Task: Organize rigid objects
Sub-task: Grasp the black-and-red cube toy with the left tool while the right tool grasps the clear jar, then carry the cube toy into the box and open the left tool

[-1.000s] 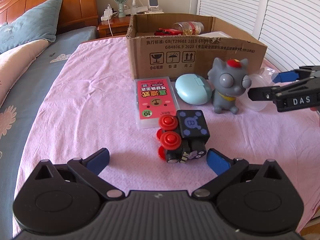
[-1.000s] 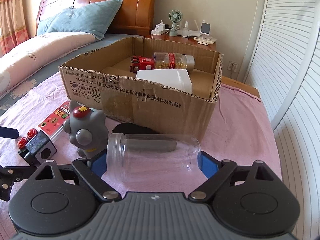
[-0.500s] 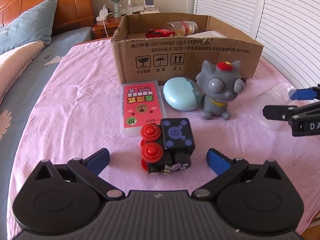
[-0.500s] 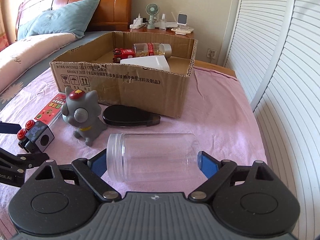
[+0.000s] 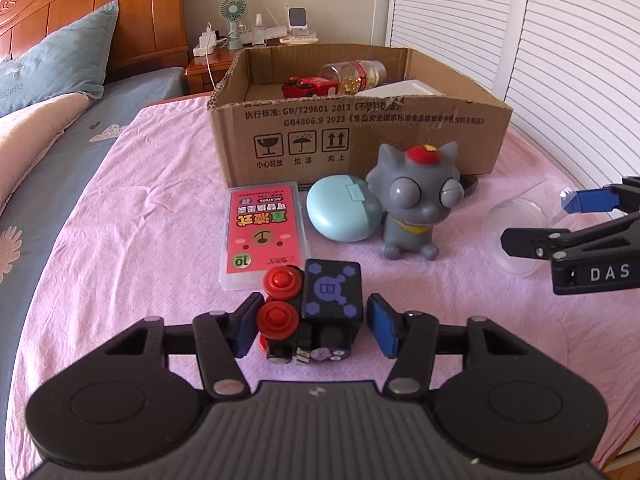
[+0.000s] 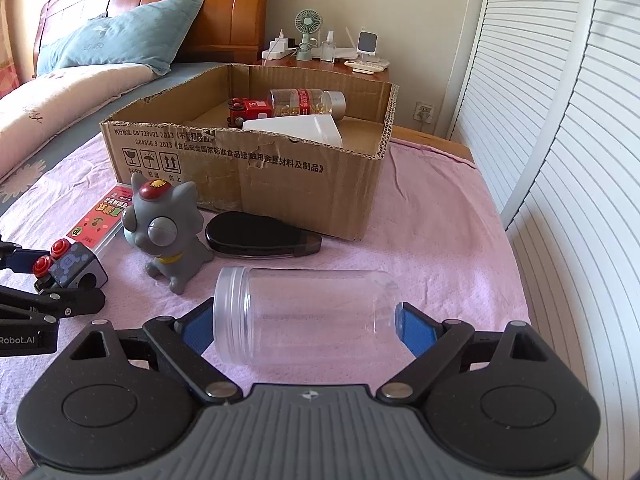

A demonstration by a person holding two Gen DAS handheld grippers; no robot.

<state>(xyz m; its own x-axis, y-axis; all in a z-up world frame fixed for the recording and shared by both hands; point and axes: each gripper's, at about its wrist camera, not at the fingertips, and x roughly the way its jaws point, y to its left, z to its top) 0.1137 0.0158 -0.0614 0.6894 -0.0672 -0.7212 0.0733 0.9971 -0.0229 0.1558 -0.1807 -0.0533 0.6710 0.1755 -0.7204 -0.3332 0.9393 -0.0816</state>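
So the black fidget cube [image 5: 316,312] with the red buttons is framed by the left gripper [image 5: 314,330], pads spread to either side with a small gap on the right, so nothing's clamped yet. The clear plastic jar [image 6: 304,316] is lying on its side on the pink blanket [image 6: 440,248], bracketed end to end by the right gripper [image 6: 304,330], whether it's actually pinched can't be told. A grey cat figure [image 5: 416,204], a mint case [image 5: 342,212] and a pink card box [image 5: 262,236] are lined up in front of the cardboard box [image 5: 360,136]
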